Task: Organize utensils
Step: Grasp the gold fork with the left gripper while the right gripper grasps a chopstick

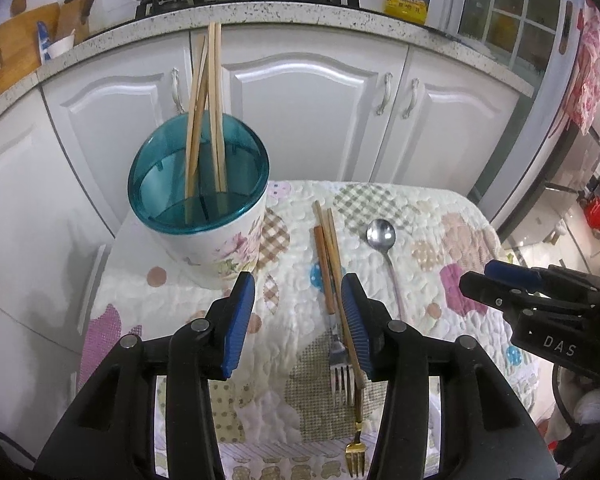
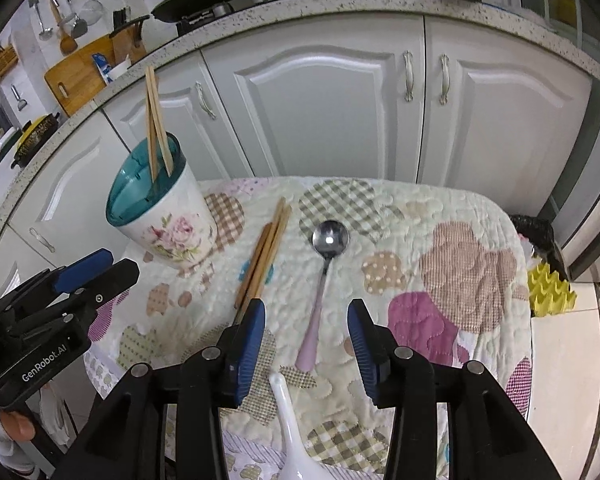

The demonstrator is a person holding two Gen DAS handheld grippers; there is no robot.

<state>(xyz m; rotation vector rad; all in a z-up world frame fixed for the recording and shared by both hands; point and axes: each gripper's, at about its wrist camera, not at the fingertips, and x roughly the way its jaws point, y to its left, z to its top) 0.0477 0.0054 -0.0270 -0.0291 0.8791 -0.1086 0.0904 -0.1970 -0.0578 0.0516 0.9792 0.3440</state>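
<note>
One quilted tabletop (image 2: 440,216) (white cabinets (image 2: 320,100) behind)

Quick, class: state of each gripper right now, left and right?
Left gripper: open, holding nothing, above the loose chopsticks on the quilt.
Right gripper: open, holding nothing, above the metal spoon.
</note>
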